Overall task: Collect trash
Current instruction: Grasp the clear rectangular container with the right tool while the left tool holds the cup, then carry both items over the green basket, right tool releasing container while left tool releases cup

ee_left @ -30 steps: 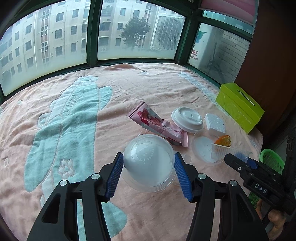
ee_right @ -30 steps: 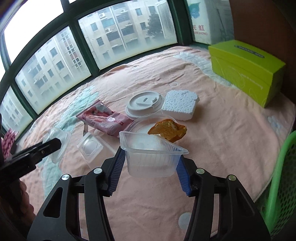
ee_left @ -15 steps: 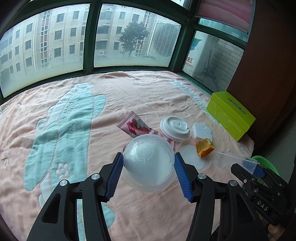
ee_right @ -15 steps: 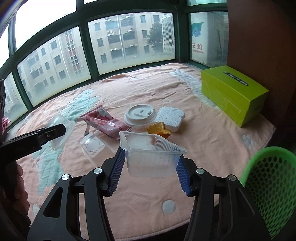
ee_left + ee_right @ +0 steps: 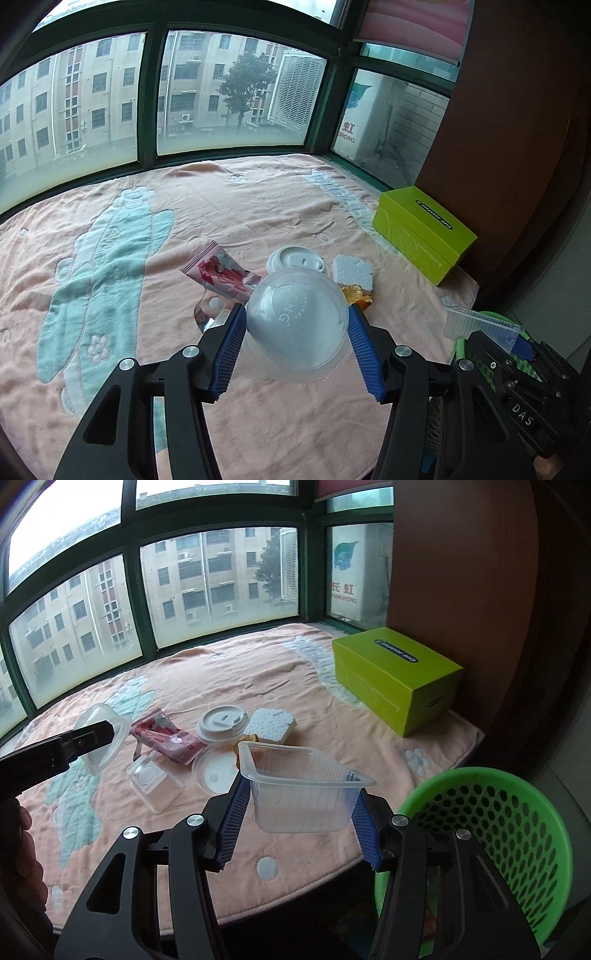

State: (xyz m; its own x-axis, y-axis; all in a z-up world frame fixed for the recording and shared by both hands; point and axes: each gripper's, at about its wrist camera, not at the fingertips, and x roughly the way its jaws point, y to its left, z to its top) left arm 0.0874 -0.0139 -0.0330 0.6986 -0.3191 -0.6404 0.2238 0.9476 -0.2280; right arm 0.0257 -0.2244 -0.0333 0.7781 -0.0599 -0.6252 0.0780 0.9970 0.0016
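Note:
My left gripper (image 5: 296, 312) is shut on a clear dome lid (image 5: 295, 332) and holds it above the peach blanket (image 5: 258, 199). My right gripper (image 5: 301, 786) is shut on a clear plastic tray (image 5: 299, 801), lifted near the blanket's front edge. A green mesh basket (image 5: 491, 834) stands on the floor just to the right of the tray. In the right wrist view the left gripper (image 5: 92, 738) shows at the left with the dome lid (image 5: 110, 734). Still lying on the blanket are a pink wrapper (image 5: 166, 738), a white cup lid (image 5: 221, 723), a foam block (image 5: 271, 725) and an orange scrap (image 5: 245, 738).
A flat clear lid (image 5: 214, 771) and a small clear box (image 5: 153, 781) also lie on the blanket. A lime-green tissue box (image 5: 395, 679) sits at the back right against a brown cabinet (image 5: 461, 590). Windows ring the far side. A hand (image 5: 22, 849) shows at the left.
Both grippers have risen and drawn back from the trash pile with their loads. The green basket has come fully into the right wrist view.

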